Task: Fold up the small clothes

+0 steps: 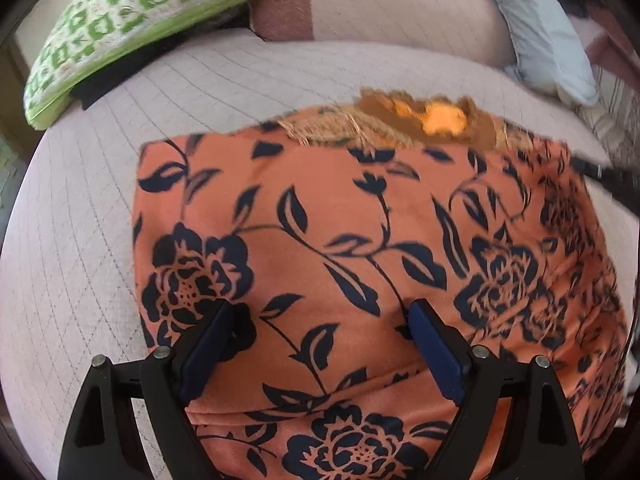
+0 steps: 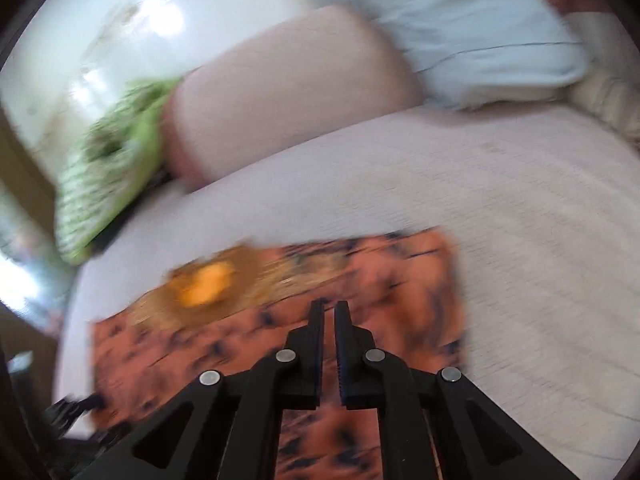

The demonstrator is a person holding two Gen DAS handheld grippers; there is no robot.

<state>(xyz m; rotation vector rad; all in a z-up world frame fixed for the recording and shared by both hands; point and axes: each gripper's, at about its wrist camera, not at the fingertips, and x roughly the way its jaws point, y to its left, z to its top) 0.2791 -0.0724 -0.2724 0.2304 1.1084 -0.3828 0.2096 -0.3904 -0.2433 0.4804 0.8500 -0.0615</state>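
An orange garment with a dark floral print lies folded flat on the pale quilted sofa seat. Golden embroidery with a bright orange patch shows at its far edge. My left gripper is open just above the garment's near part, with its jaws wide apart and nothing between them. In the blurred right wrist view, the garment lies below my right gripper, whose jaws are nearly together with a thin gap and hold nothing.
A green and white patterned cushion lies at the far left of the sofa. A pale blue pillow leans at the far right. The pinkish sofa backrest rises behind. The right gripper's black arm shows at the right edge.
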